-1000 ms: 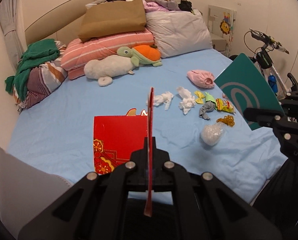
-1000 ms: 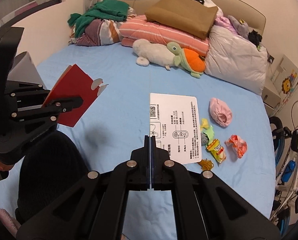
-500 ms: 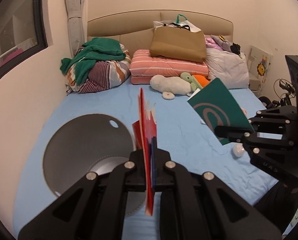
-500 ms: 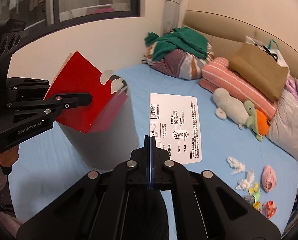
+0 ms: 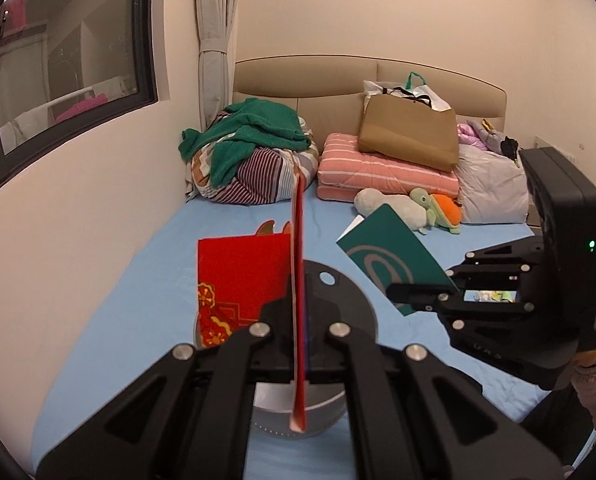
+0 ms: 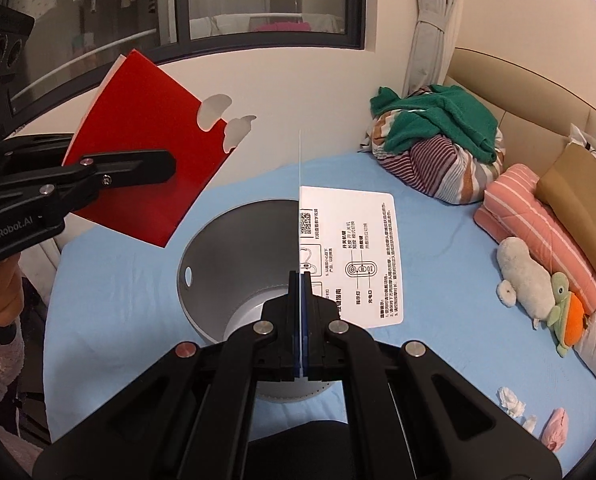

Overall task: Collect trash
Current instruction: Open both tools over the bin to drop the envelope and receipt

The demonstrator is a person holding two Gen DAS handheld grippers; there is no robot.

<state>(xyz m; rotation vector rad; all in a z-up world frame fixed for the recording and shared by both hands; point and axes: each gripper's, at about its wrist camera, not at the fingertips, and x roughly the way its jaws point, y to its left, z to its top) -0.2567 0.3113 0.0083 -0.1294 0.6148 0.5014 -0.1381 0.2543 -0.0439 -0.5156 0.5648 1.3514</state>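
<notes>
Right wrist: white card (image 6: 350, 256) edge-on between pinched fingers (image 6: 295, 304).

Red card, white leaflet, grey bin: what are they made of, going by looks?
Red card: stiff matte card, probably; holds flat in the left gripper.
White leaflet: thin, slightly glossy printed card or plastic; edge-on it is a hairline.
Grey bin: looks like matte plastic; metal not excluded.
</notes>
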